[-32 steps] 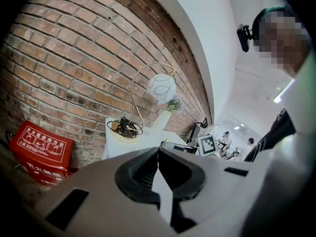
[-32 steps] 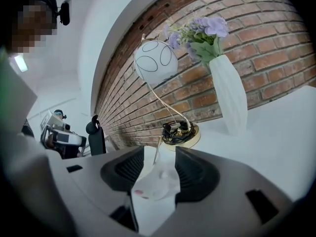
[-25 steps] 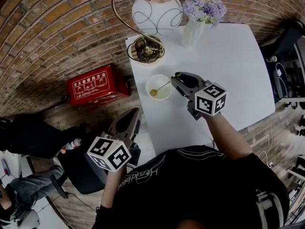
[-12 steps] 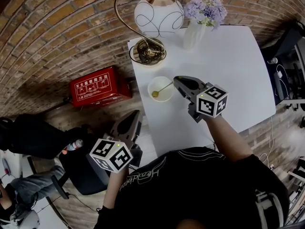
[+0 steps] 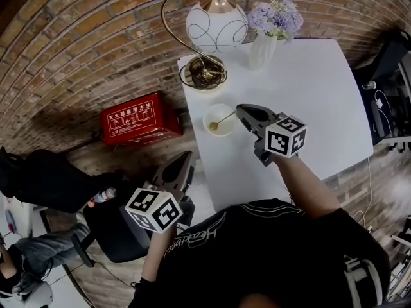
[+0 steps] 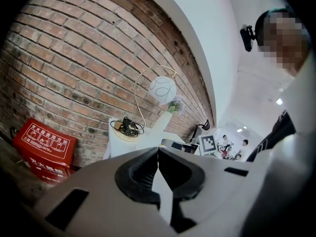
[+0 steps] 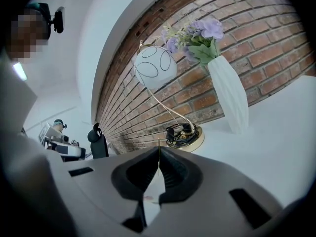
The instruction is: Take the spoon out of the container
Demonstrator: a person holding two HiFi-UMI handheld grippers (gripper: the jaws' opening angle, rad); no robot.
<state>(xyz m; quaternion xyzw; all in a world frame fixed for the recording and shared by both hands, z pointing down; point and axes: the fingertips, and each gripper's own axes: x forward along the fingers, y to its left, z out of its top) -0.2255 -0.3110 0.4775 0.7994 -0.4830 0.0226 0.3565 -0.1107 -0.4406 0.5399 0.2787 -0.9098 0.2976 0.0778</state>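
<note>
A small white bowl (image 5: 209, 112), the container, stands near the left edge of the white table (image 5: 308, 88). A thin gold spoon (image 5: 222, 117) lies in it, with its handle slanting up to the right. My right gripper (image 5: 239, 110) meets the end of that handle. Its jaws are closing the last bit and pinch the spoon handle (image 7: 158, 146), which pokes up between the tips of the right gripper (image 7: 158, 155). My left gripper (image 5: 185, 162) hangs off the table at the lower left. The left gripper (image 6: 158, 154) is shut with nothing in it.
A gold arc lamp with a coiled cord on its base (image 5: 204, 73) and a white globe (image 5: 216, 25) stands at the table's back left. A white vase of purple flowers (image 5: 262, 46) stands beside it. A red box (image 5: 137, 118) lies on the floor by the brick wall.
The right gripper's jaws have closed onto the spoon handle's end. The left gripper has hardly moved.
</note>
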